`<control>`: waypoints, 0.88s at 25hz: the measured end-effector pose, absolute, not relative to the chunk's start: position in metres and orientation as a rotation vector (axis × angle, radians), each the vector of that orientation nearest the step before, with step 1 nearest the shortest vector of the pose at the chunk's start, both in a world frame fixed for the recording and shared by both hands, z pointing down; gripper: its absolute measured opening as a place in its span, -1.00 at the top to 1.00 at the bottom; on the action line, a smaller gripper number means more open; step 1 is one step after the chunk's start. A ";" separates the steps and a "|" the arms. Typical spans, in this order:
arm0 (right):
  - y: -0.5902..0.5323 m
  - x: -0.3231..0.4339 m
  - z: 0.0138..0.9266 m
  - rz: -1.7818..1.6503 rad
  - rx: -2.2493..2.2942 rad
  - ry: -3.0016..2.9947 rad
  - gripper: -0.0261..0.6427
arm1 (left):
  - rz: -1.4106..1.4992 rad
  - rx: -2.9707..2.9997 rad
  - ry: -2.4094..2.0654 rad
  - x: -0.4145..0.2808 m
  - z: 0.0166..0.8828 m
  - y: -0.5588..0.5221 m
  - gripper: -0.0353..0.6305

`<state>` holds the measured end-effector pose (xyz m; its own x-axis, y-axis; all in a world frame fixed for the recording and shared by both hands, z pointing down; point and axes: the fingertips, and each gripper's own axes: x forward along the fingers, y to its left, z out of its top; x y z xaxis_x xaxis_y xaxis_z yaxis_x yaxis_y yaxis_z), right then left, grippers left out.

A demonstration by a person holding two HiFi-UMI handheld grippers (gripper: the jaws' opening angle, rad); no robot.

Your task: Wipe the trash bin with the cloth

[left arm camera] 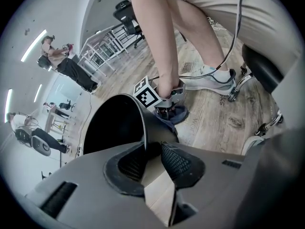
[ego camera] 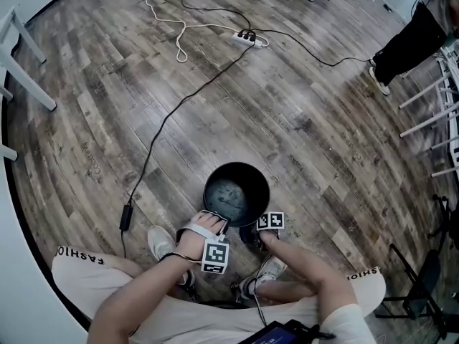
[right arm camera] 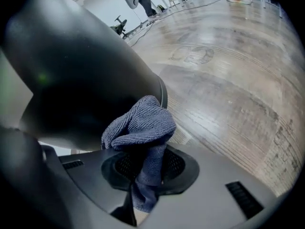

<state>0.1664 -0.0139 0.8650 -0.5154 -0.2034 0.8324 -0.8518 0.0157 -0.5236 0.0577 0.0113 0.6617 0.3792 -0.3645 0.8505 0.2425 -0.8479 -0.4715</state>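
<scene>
- Straddling the trash bin (ego camera: 237,165) rim with left gripper (left arm camera: 152,160), jaws apart, not yet pinching.
- Clenching the cloth (right arm camera: 140,125) in right gripper (right arm camera: 143,168), pressing it against the bin's outer wall.
- Wiping seemingly only beginning; most surface remaining.

Trash bin (ego camera: 209,192) on floor (ego camera: 301,113)

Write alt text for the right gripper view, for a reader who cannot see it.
The right gripper's tongs are clamped on a bunched blue-grey cloth, held against the dark outer wall of the trash bin. Grey-brown wood floor stretches away to the right.
</scene>
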 end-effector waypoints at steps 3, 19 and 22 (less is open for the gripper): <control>-0.008 0.162 0.843 1.547 1.069 -1.723 0.69 | -1.499 -2.111 0.113 0.056 0.663 0.013 0.56; 0.027 0.137 0.629 1.523 0.977 -1.949 0.69 | -1.530 -2.129 0.120 0.037 0.662 0.007 0.52; 0.032 0.137 0.626 1.489 0.994 -1.924 0.69 | -1.535 -2.124 0.111 0.036 0.663 0.009 0.54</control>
